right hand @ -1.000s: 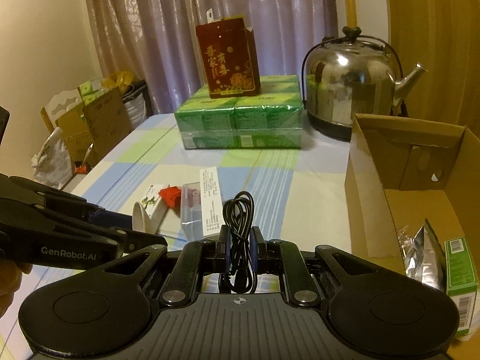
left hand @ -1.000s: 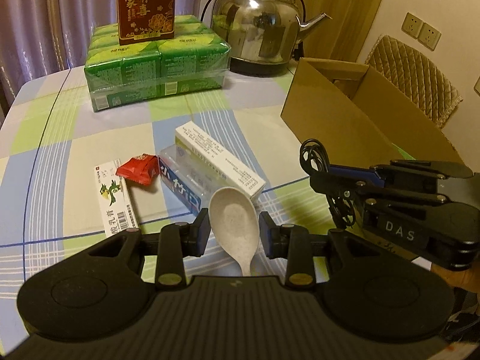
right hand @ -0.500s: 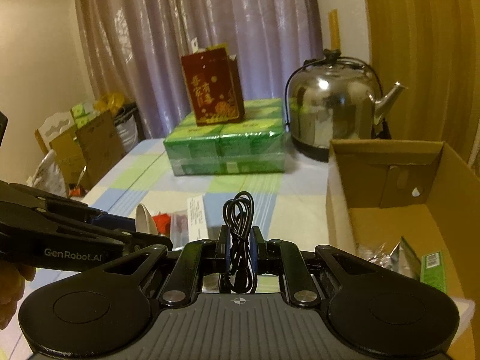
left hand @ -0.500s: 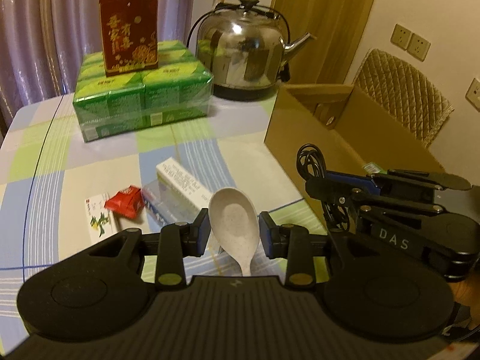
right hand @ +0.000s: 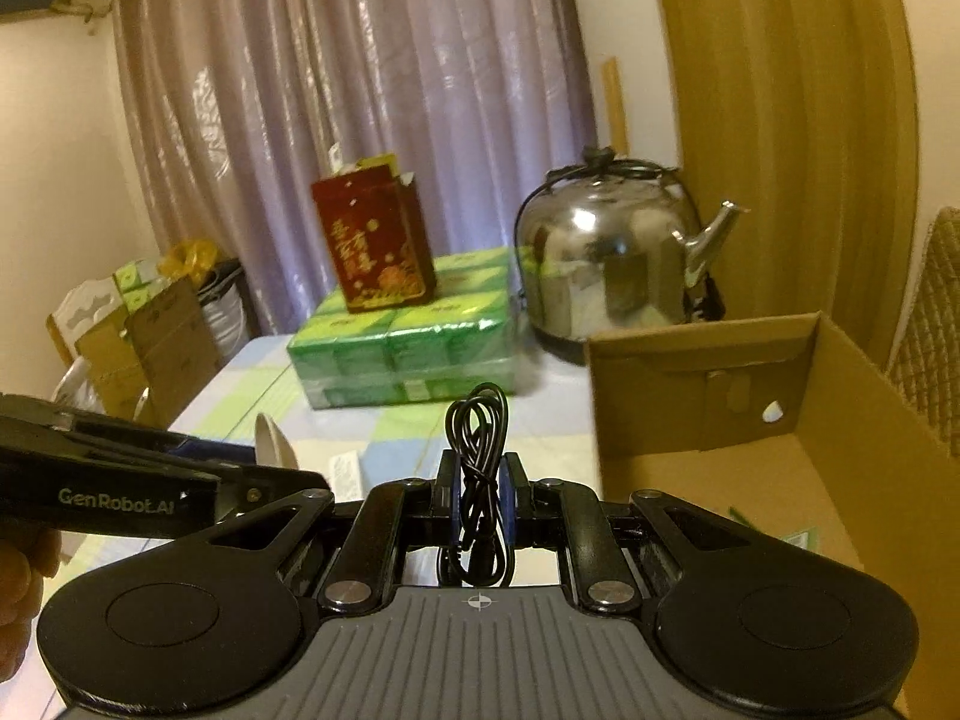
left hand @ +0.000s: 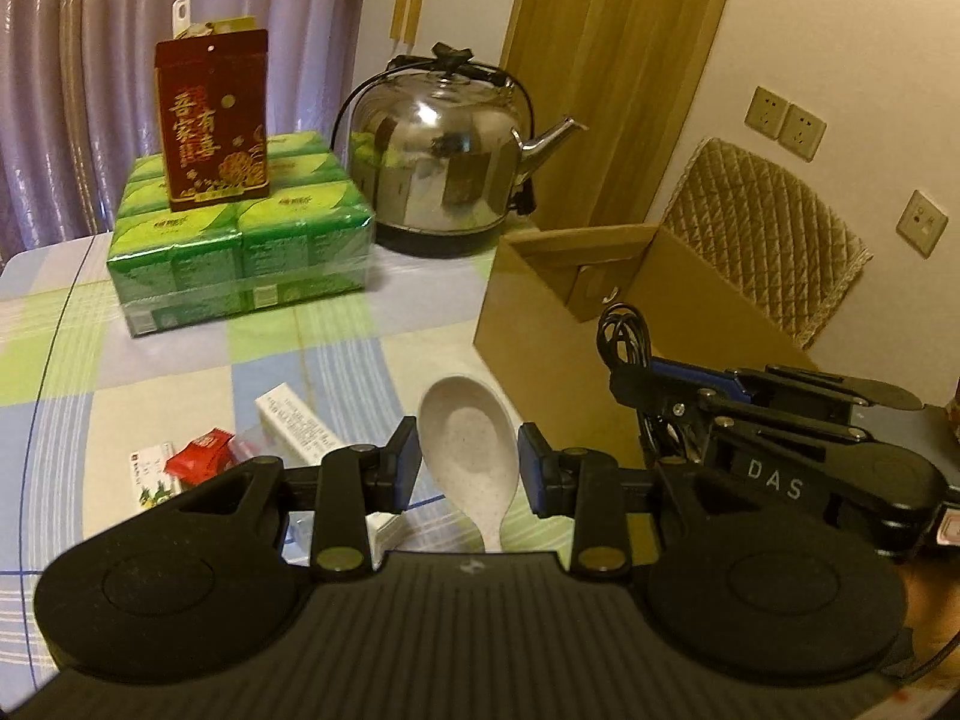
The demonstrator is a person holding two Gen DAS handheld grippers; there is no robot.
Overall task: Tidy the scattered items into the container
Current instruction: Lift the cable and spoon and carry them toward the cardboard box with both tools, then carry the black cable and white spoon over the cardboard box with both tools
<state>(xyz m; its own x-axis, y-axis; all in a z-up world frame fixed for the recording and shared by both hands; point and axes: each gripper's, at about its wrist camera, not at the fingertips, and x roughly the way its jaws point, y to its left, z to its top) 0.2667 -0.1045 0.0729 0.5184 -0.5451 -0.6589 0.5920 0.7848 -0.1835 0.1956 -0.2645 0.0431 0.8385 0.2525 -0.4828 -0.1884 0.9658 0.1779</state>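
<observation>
- My right gripper [right hand: 478, 495], pinched tight on the coiled cable [right hand: 477, 450], sits nearer the cardboard box [right hand: 852, 420], just left of its opening.
- My left gripper [left hand: 468, 462], fingers clasping the spoon [left hand: 467, 438] bowl-up, is farther left of the box.

A speckled white spoon [left hand: 468, 450] stands bowl-up between the left tool's pads. A coiled black cable [right hand: 477, 468] hangs upright, pinched in the right tool. The brown cardboard box [right hand: 708, 384] sits open on the bench, beside both.

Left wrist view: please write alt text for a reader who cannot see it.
The left gripper holds a pale spoon above a checked tablecloth. At right, the right gripper holds a black cable beside an open cardboard box.
</observation>
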